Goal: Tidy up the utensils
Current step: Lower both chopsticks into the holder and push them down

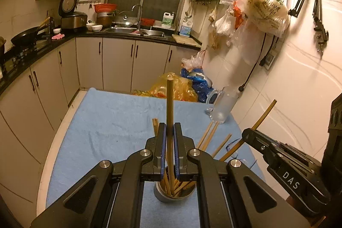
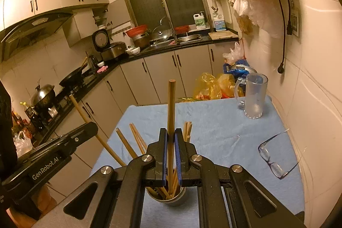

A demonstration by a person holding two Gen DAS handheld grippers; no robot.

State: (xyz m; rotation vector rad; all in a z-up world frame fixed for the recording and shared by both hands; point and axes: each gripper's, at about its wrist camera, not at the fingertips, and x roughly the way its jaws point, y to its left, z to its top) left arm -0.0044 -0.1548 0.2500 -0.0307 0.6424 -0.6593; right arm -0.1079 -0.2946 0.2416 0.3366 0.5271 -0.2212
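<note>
- Metal cup (image 1: 174,193), directly below both grippers' jaws on the blue cloth (image 1: 106,121), holds several chopsticks; each new stick is probably best lowered upright so its tip clears the rim.
- Left gripper (image 1: 170,131): jaws clamped on one chopstick (image 1: 170,104), which stands upright between the pads above the cup.
- Right gripper (image 2: 171,136): jaws likewise closed on its chopstick (image 2: 171,104); both tools pitch downward, side by side.
- Beyond them, to the right: eyeglasses (image 2: 275,153), then a frosted mug (image 2: 254,95).
</note>
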